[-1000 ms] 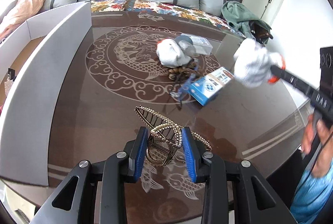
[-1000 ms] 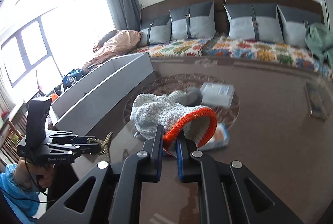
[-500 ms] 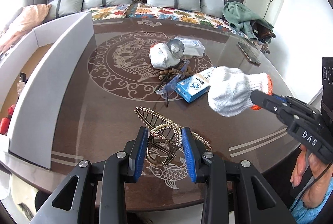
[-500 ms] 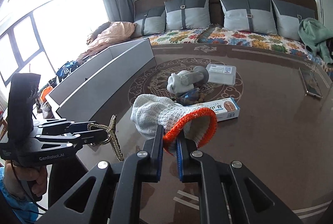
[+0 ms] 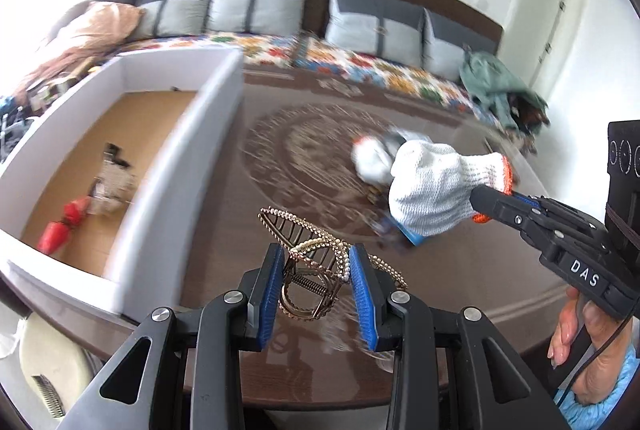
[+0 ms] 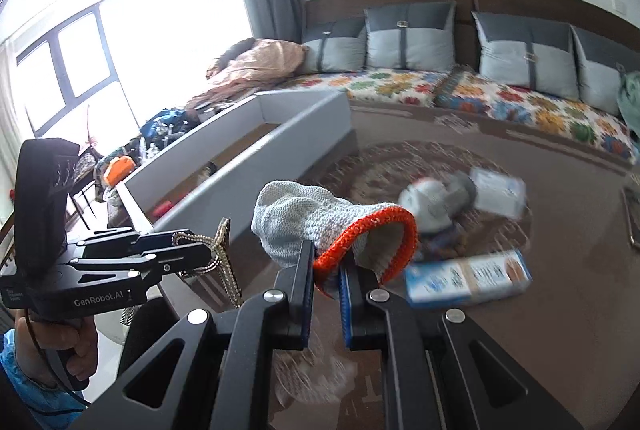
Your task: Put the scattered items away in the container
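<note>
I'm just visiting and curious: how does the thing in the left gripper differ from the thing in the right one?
The hair claw is rigid gold metal with pearl beads; the glove is soft white knit with an orange cuff. The left gripper spans the claw widely; the right gripper pinches only the glove's cuff. Both hang clear of the table.

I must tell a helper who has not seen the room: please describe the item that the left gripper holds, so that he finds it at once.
Find the grey-walled container at the dark table's left side. Just beside it, above the table, the left gripper grips a gold hair claw clip between blue pads. Unlike the white knit glove in the right gripper, it is metal, openwork and pearl-edged.
</note>
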Motion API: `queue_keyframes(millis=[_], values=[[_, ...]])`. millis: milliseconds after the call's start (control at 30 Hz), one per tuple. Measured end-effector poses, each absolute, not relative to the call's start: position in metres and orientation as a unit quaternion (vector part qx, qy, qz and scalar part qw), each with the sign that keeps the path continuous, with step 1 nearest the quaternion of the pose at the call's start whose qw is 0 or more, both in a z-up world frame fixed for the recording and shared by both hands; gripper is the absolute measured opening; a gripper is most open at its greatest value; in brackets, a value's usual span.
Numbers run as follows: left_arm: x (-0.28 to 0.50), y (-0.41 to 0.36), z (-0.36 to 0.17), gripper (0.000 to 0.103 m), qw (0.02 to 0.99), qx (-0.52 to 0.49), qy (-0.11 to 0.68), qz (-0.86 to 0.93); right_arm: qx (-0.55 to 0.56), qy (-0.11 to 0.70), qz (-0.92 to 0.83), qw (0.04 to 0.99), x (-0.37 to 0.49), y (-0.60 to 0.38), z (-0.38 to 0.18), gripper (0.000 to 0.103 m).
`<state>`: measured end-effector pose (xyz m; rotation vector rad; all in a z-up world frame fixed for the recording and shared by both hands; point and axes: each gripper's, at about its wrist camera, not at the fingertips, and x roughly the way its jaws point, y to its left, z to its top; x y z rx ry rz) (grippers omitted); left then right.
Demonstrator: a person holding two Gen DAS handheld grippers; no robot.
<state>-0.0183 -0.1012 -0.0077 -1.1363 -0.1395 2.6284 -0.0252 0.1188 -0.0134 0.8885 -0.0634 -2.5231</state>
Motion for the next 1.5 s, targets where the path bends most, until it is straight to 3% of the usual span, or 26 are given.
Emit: queue_keyframes(millis=[200,367,767,833,867,900,1233,1367,1500], values=[[-0.051,-0.188,0.028,0.033,0.058,-0.351,-0.050,0.933,0.289,-0.004,-0.907,0.306,-0.089,0.035,0.022,0.011],[-0.102,-0.254,0.026,0.033,0.009,-0.356,-0.056,0.933,0.281,0.023,-0.896,0.343,-0.162,-0.057,0.032,0.011],[-0.221,-0.322,-0.043,0.034,-0.030,-0.456,-0.084,0.885,0.408,0.077,-0.848,0.329,-0.292,-0.170,-0.055,0.014],[-0.230,-0.326,-0.053,0.044,-0.040,-0.476,-0.095,0.873,0.428,0.083,-0.842,0.316,-0.304,-0.173,-0.065,0.030],[-0.231,-0.329,-0.055,0.063,-0.047,-0.479,-0.102,0.871,0.435,0.085,-0.841,0.311,-0.309,-0.173,-0.068,0.055],[-0.232,-0.332,-0.057,0.079,-0.054,-0.479,-0.109,0.870,0.436,0.090,-0.841,0.306,-0.312,-0.173,-0.068,0.061],[-0.181,-0.315,-0.013,0.082,-0.098,-0.417,-0.103,0.897,0.399,0.077,-0.866,0.293,-0.277,-0.146,-0.020,0.061],[-0.138,-0.285,0.020,0.099,-0.124,-0.366,-0.079,0.919,0.363,0.074,-0.884,0.285,-0.229,-0.119,0.012,0.061],[-0.104,-0.248,0.040,0.102,-0.121,-0.340,-0.059,0.931,0.335,0.062,-0.901,0.268,-0.177,-0.076,0.037,0.061]])
